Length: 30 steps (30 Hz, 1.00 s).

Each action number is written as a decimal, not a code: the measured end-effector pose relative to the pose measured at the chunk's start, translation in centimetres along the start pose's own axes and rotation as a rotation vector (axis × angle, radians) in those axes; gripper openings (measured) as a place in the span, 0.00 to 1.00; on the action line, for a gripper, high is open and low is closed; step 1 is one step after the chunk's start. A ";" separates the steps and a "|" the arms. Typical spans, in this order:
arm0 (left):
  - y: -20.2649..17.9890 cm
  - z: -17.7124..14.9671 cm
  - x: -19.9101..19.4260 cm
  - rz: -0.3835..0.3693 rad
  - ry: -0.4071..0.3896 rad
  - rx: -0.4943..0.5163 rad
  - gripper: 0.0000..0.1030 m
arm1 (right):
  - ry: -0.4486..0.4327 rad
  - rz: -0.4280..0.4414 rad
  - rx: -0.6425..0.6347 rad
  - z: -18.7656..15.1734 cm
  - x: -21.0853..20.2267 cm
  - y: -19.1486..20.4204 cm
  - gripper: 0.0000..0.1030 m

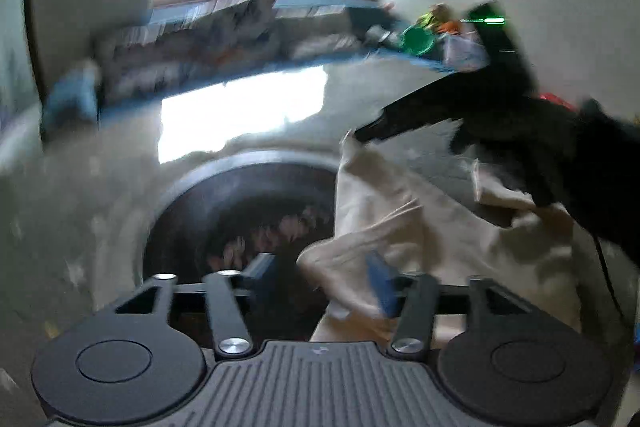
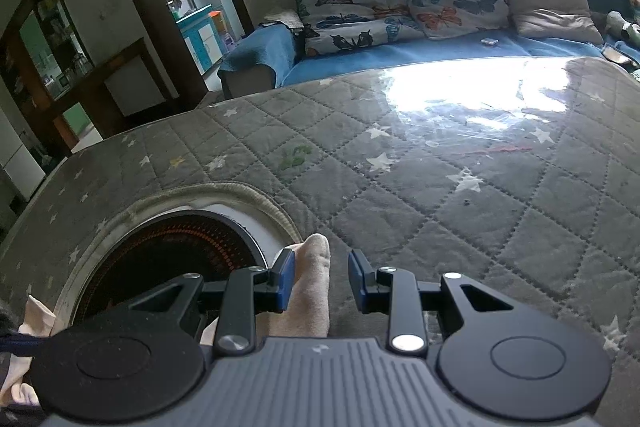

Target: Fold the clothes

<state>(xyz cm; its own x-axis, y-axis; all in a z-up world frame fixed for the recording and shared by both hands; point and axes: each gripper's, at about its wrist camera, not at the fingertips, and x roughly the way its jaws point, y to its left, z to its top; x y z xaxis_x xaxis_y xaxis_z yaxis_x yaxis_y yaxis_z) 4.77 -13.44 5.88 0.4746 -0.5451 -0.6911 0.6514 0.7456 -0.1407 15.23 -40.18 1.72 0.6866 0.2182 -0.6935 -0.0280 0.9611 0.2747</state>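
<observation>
One beige garment (image 1: 404, 227), no container visible

1. Cream soft cloth garment (image 1: 400, 211): matt, creased woven fabric.
2. Grey quilted star-print table cover (image 2: 440, 195): stitched cloth beneath a clear glossy plastic film with glare.
3. Black round glass-like panel (image 2: 172, 247): smooth, glossy.
4. Blue rubbery finger pads (image 2: 286, 279): matt; black arms look like matt plastic with shiny metal rivets.
5. Butterfly-print cloth cushions (image 2: 400, 7): matt.
</observation>
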 end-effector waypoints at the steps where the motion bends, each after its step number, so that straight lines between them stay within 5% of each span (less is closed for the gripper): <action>1: 0.3 0.1 0.7 -0.013 0.020 -0.024 0.62 | 0.000 -0.001 0.001 0.0 0.0 -0.1 0.29; 3: 0.5 0.1 1.6 -0.039 0.036 -0.036 0.54 | -0.002 -0.004 0.001 0.1 -0.1 -0.2 0.29; 4: 0.5 0.1 1.8 -0.050 0.039 -0.032 0.31 | -0.004 -0.006 0.001 0.2 -0.2 -0.2 0.29; 5: 0.4 0.2 1.9 -0.062 0.040 -0.027 0.21 | -0.006 -0.007 0.003 0.2 -0.3 -0.3 0.29; 8: 1.2 1.2 0.8 0.005 -0.027 0.016 0.11 | -0.016 -0.010 0.007 0.5 -0.7 -0.7 0.29; 12: 4.5 3.2 -1.0 0.218 -0.149 -0.026 0.09 | -0.022 -0.006 0.025 0.7 -0.9 -1.3 0.29; 17: 8.4 2.5 0.3 0.330 -0.080 -0.079 0.09 | -0.011 0.021 0.024 0.8 0.2 -0.9 0.29; 24: 9.8 1.4 2.3 0.352 -0.025 -0.077 0.09 | 0.027 0.049 -0.055 0.7 2.0 1.2 0.28; 27: 9.9 2.1 2.5 0.367 -0.046 -0.052 0.09 | 0.040 0.024 -0.102 0.8 2.8 2.2 0.08; 30: 10.2 2.9 3.0 0.399 -0.066 -0.030 0.09 | 0.011 -0.021 -0.154 1.2 3.3 3.4 0.05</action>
<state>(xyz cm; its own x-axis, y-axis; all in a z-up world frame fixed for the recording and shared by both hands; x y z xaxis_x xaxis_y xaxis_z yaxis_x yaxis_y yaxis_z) 14.54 -8.59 4.49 0.7240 -0.2332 -0.6491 0.3914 0.9139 0.1082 18.27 -36.40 1.15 0.6804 0.1988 -0.7054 -0.1257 0.9799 0.1549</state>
